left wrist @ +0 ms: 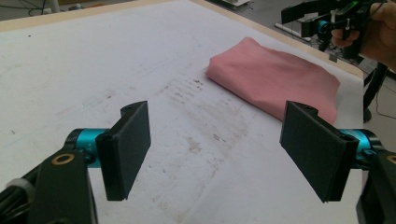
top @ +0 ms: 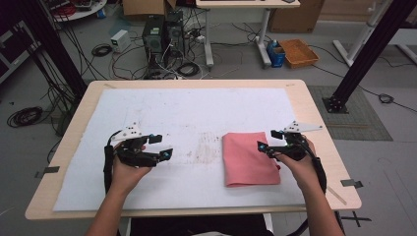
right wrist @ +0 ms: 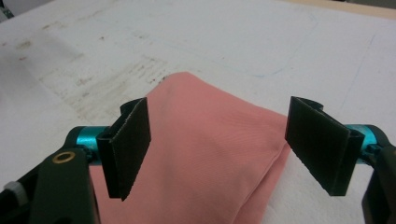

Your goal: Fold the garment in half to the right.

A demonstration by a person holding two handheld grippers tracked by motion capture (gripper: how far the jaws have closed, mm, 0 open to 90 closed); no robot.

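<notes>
A folded pink cloth (top: pixel 250 158) lies flat on the white sheet (top: pixel 187 113) that covers the counter (top: pixel 314 118), toward the right side. The right gripper (top: pixel 270 139) hovers at the cloth's right edge with its jaws spread wide and nothing between them; in the right gripper view the cloth lies just below the jaws. The left gripper (top: pixel 162 146) hangs over the bare sheet, well apart from the cloth, its jaws likewise spread and holding nothing. Brown smudges (top: pixel 206 147) mark the sheet between gripper and cloth
</notes>
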